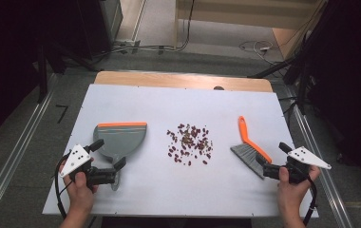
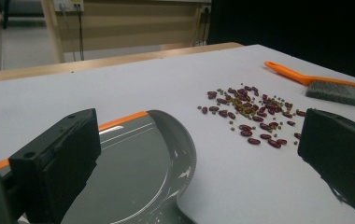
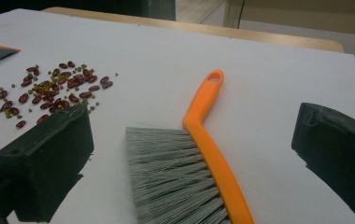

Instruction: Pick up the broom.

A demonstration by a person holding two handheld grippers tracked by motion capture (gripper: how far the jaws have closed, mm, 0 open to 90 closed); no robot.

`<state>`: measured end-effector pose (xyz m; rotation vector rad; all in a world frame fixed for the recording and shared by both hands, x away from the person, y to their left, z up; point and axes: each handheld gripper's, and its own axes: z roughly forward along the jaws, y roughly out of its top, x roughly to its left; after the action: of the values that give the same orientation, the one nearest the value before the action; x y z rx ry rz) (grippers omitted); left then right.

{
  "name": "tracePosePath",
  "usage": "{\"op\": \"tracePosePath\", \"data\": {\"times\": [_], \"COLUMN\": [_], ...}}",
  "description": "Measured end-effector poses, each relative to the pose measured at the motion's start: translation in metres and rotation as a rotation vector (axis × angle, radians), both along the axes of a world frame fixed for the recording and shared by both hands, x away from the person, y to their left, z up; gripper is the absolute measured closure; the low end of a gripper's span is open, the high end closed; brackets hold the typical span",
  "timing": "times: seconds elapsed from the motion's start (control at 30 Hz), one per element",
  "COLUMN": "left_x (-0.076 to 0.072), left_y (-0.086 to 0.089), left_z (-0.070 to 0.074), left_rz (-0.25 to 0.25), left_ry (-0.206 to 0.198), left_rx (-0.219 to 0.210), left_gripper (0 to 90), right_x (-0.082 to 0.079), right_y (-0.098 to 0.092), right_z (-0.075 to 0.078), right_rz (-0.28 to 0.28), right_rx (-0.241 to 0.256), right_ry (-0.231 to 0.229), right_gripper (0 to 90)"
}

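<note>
Half dustpan (image 2: 133, 177) cropped, brush (image 3: 199, 177) bristles cut

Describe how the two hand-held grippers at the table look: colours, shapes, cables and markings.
Each is a black device. The left hand-held gripper and the right hand-held gripper both carry a white triangular plate with small dark dots on top. A black cable loops from each. The jaws are two blocky black pads. The forearms are bare, with no sleeves in view.

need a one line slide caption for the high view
Open left gripper at the grey dustpan, open right gripper at the orange brush, scattered beans between them.
</note>
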<state>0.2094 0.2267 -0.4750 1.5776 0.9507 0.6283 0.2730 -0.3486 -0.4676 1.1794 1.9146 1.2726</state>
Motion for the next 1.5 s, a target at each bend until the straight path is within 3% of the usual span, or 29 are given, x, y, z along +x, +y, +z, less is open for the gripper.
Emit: {"op": "tracePosePath", "data": {"times": [0.23,0.37,0.47,0.67,0.7,0.77,0.93,1.03,1.17,1.2,1.23,1.27,1.3,1.37,1.4,1.43,1.47,1.5], "left_x": [-0.002,-0.002,-0.002,0.0,0.0,0.0,0.001,0.0,0.001,0.001,0.0,0.0,0.0,0.0,0.0,0.0,0.0,0.0], "left_y": [0.0,0.0,-0.001,-0.002,-0.002,-0.002,-0.005,-0.004,-0.004,-0.004,-0.004,-0.004,-0.004,-0.004,-0.004,-0.004,-0.004,-0.004], "left_z": [0.001,0.001,0.0,0.0,0.0,0.0,-0.001,-0.001,-0.002,-0.002,-0.002,-0.002,-0.003,-0.003,-0.003,-0.003,-0.003,-0.003], "left_rz": [-0.001,0.003,0.003,0.003,0.003,0.003,-0.005,-0.006,-0.009,-0.01,-0.012,-0.014,-0.015,-0.018,-0.018,-0.018,-0.019,-0.019], "left_ry": [-0.006,-0.008,-0.006,-0.005,-0.005,-0.001,0.0,0.001,0.004,0.005,0.006,0.007,0.007,0.008,0.008,0.009,0.009,0.009], "left_rx": [-0.003,0.005,0.021,0.026,0.022,0.026,0.03,0.028,0.028,0.031,0.031,0.03,0.031,0.033,0.033,0.033,0.033,0.034], "left_gripper": [0.0,0.0,0.0,0.0,0.0,0.0,0.0,0.0,0.0,0.0,0.0,0.0,0.0,0.0,0.0,0.0,0.0,0.0], "right_x": [0.005,0.011,0.017,0.033,0.042,0.047,0.071,0.086,0.103,0.108,0.115,0.115,0.12,0.125,0.127,0.127,0.13,0.13], "right_y": [-0.002,0.004,0.012,0.019,0.02,0.021,0.031,0.037,0.044,0.045,0.049,0.049,0.053,0.056,0.056,0.056,0.054,0.054], "right_z": [0.013,0.034,0.049,0.063,0.067,0.069,0.078,0.08,0.072,0.068,0.058,0.058,0.048,0.04,0.037,0.037,0.031,0.031], "right_rz": [0.026,0.075,0.093,0.087,0.082,0.082,0.076,0.099,0.083,0.091,0.071,0.071,0.024,-0.021,-0.031,-0.031,-0.034,-0.034], "right_rx": [0.01,0.005,-0.042,-0.064,-0.055,-0.05,-0.087,-0.101,-0.109,-0.109,-0.143,-0.143,-0.203,-0.237,-0.231,-0.231,-0.196,-0.196], "right_ry": [-0.004,-0.009,-0.014,0.004,0.032,0.041,0.091,0.144,0.231,0.259,0.316,0.316,0.359,0.401,0.425,0.425,0.473,0.473], "right_gripper": [0.0,0.0,0.0,0.0,0.0,0.0,0.0,0.0,3.8,6.0,10.2,10.2,15.7,27.2,34.0,34.0,41.7,41.7]}}
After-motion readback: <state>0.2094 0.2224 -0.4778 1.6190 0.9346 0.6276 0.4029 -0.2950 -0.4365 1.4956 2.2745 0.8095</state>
